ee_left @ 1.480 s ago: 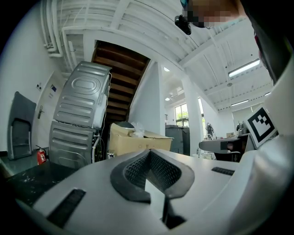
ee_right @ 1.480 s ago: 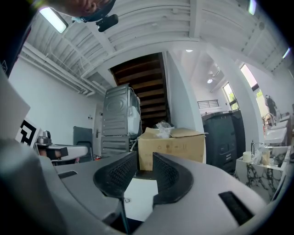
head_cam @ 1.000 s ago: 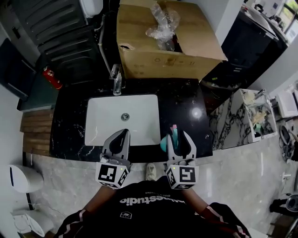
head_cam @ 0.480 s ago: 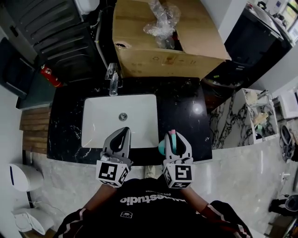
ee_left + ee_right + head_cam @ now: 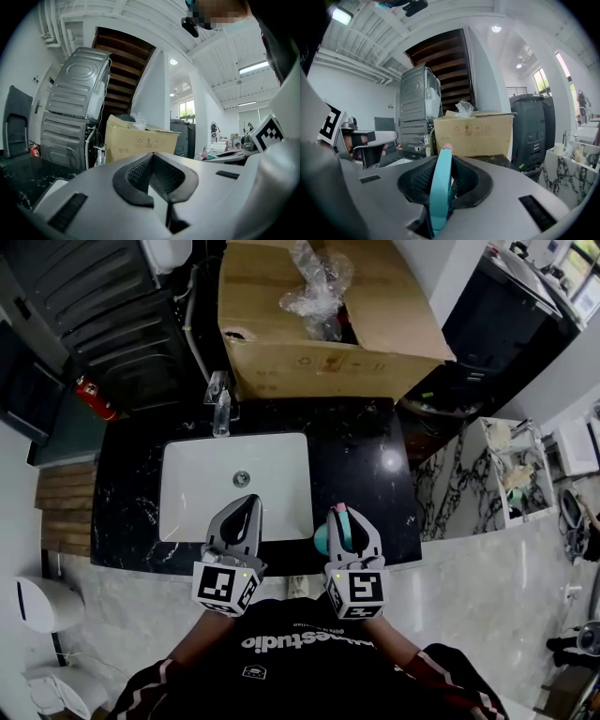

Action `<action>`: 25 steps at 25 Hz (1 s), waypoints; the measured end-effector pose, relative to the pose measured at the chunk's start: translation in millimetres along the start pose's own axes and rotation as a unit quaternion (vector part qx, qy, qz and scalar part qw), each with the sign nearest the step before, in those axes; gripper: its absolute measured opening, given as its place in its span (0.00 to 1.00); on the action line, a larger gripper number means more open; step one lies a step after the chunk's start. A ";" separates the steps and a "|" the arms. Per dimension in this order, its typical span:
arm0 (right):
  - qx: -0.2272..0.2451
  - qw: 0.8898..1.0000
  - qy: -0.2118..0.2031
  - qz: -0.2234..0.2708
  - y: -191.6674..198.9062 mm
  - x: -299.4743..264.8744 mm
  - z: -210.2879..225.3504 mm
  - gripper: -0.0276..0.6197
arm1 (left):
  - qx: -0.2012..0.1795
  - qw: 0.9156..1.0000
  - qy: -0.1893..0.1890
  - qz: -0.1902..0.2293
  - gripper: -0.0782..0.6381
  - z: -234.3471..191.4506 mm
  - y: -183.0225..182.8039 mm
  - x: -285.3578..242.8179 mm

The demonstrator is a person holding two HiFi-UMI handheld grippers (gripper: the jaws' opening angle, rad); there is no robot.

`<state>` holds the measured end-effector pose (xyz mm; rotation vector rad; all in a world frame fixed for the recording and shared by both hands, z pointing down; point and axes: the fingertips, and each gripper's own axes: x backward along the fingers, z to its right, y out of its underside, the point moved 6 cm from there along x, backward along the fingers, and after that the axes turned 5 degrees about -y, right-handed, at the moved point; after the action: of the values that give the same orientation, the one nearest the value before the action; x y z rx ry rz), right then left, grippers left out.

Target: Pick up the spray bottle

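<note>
The spray bottle [image 5: 322, 539] is teal with a pink tip and stands at the front edge of the black counter [image 5: 366, 465], right of the sink. My right gripper [image 5: 343, 517] is over it. Its jaws are closing, and the bottle's narrow teal head [image 5: 440, 187] sits between the ribbed pads [image 5: 465, 180], which press on it. My left gripper [image 5: 246, 509] hovers over the sink's front rim. Its jaws meet at the tips with nothing between them, as the left gripper view [image 5: 152, 158] also shows.
A white sink [image 5: 187, 474] is set into the counter, with a faucet [image 5: 220, 409] behind it. A big cardboard box [image 5: 309, 343] with plastic wrap stands at the back. A red fire extinguisher [image 5: 97, 397] is at the left, and a marble shelf [image 5: 487, 474] at the right.
The right gripper's jaws have narrowed from wide open to tight round the bottle's head. Both grippers shifted slightly; the left one stays shut.
</note>
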<state>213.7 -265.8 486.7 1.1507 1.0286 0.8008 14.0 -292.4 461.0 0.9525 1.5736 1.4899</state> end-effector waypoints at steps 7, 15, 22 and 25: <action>0.014 1.000 -0.011 0.016 -15.2 -1.9 -0.2 0.19 | -0.009 1.000 -0.012 0.011 0.13 -4.3 -8.6 3.8; 0.038 0.995 -0.093 0.028 -31.6 -29.5 -33.3 0.19 | -0.026 0.997 -0.073 0.015 0.13 -32.1 -13.6 21.6; 0.052 0.980 -0.185 0.045 -41.6 -50.4 -77.2 0.19 | -0.030 0.993 -0.114 0.019 0.13 -47.5 -11.6 40.5; 0.057 0.976 -0.206 0.046 -42.7 -55.7 -87.7 0.19 | -0.037 0.992 -0.121 0.023 0.13 -47.6 -9.9 43.5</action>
<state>112.1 -297.5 450.8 1.4011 0.6845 0.5456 -48.0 -274.5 451.5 1.0875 1.3224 1.3968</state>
